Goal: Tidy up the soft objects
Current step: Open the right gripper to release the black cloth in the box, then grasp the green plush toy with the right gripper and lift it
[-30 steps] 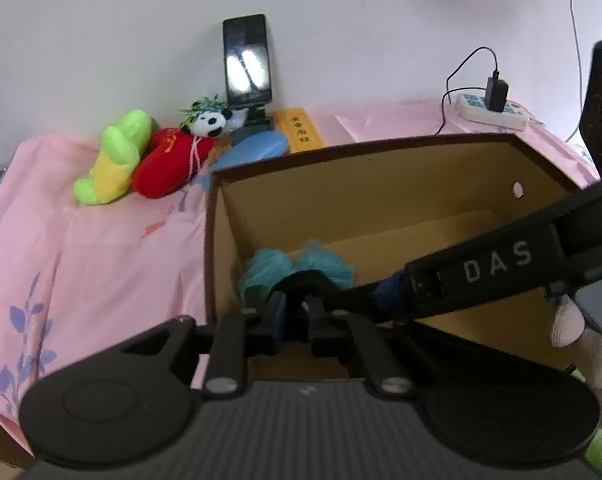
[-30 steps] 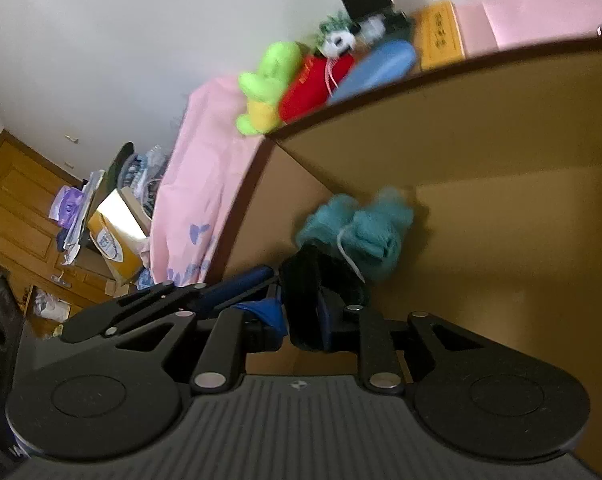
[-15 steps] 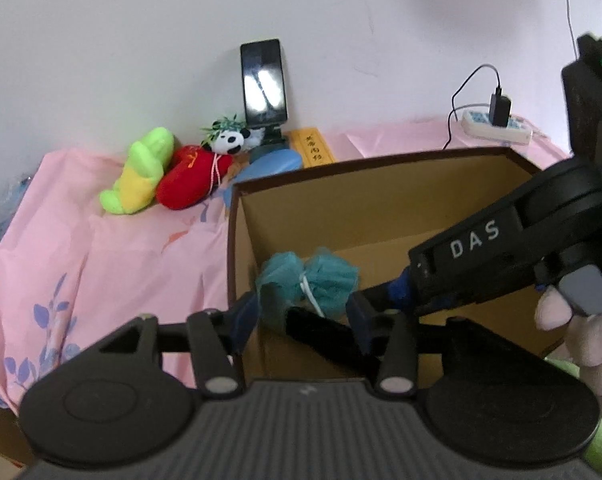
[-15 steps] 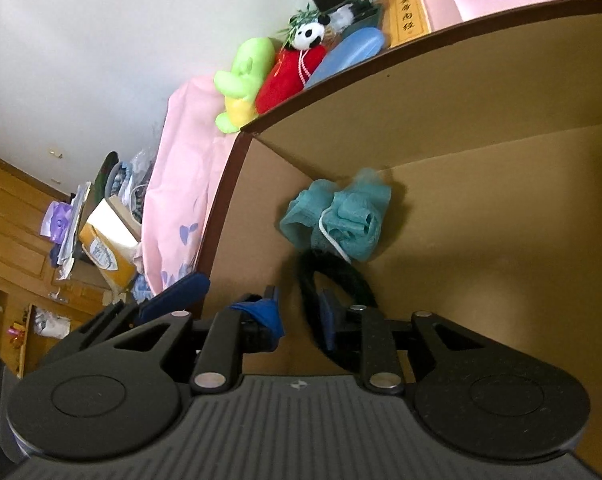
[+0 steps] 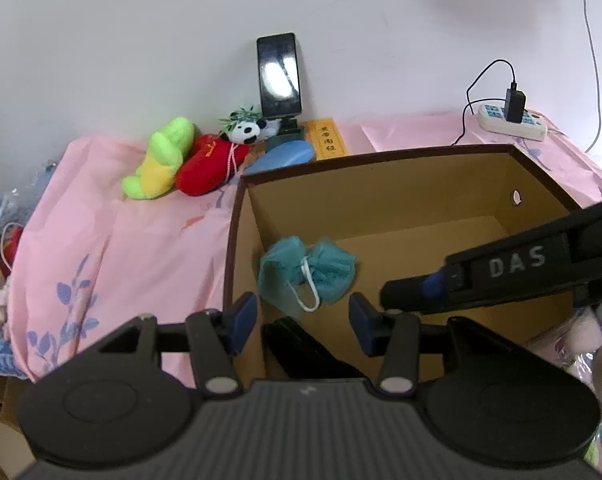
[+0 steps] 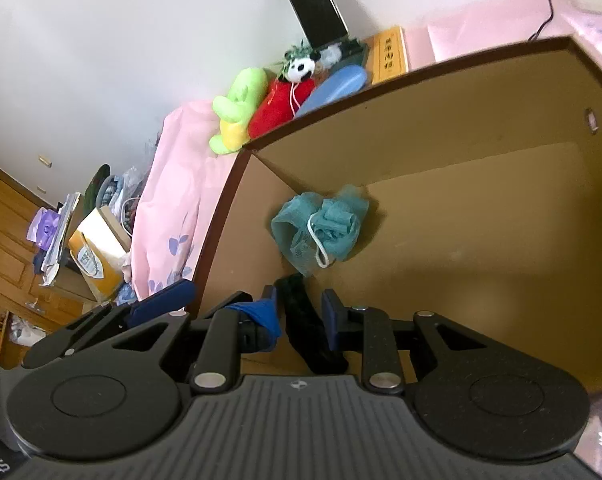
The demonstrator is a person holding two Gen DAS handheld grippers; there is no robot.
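Note:
An open cardboard box (image 5: 381, 168) stands on the pink cloth. On its floor, near the left corner, lies a teal mesh bath pouf (image 5: 307, 270) with a white cord. A black soft band (image 5: 301, 348) lies just in front of it. My left gripper (image 5: 301, 320) hangs open above the band and touches nothing. In the right wrist view my right gripper (image 6: 299, 314) straddles the black band (image 6: 305, 328). Its jaws are opening and the pads stand slightly off the band. One of its fingers (image 5: 413, 292) reaches in from the right in the left wrist view.
Behind the box a green-and-yellow plush (image 5: 161, 160), a red plush with a panda head (image 5: 209, 160) and a blue case (image 5: 281, 156) lie by the wall. A phone on a stand (image 5: 279, 76) and a power strip (image 5: 509, 120) are there too. Clutter (image 6: 93, 248) sits left of the table.
My left gripper went from shut on the black band to open and let it go. The right jaws widened. Both grippers drew back and up, and the band now rests in the box.

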